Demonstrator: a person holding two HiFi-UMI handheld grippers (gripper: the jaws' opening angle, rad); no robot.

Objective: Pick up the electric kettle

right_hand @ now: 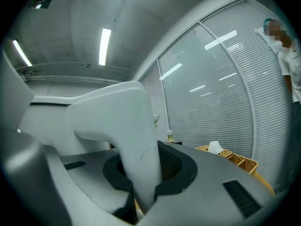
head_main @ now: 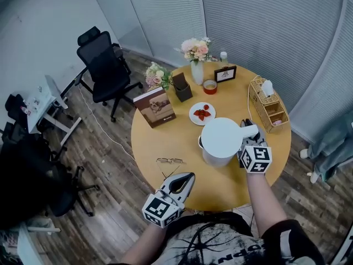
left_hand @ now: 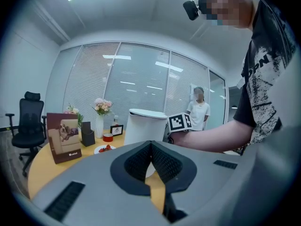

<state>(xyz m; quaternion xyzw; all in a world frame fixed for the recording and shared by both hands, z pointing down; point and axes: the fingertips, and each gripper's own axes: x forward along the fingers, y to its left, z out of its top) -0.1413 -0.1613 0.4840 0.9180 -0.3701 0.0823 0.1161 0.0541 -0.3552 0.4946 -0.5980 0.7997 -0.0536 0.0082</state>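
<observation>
- A round table [head_main: 165, 148] with a smooth, honey-coloured wooden top is seen beneath both tools; it is set on a floor [head_main: 110, 159] of dark wood-grain planks; the room is closed in by curved walls of pale, finely slatted blinds [head_main: 265, 26]; a black office chair [head_main: 102, 65] with a headrest is parked far beyond the left gripper [head_main: 187, 179], off to its left.
- The electric kettle [head_main: 220, 139], a matt white cylinder with a flat round lid, is held upright directly ahead of the right gripper [head_main: 249, 130] and ahead and to the right of the left gripper; whether its base rests on the table top cannot be told.
- The kettle's curved white handle is taken between the right gripper's jaws; the black ribbed pads are closed against it on both sides.
- The left gripper is held low over the near table edge; its jaws are brought together at the tips, and nothing is held between them.
- Thin-framed glasses [head_main: 170, 160] are laid just ahead of the left gripper; further ahead an upright book [head_main: 155, 106], a round white plate [head_main: 194, 118] of red fruit and a white vase [head_main: 197, 73] of pale flowers are set.
- A woven wicker basket [head_main: 256, 95] is placed beyond the right gripper, slightly to its right.
</observation>
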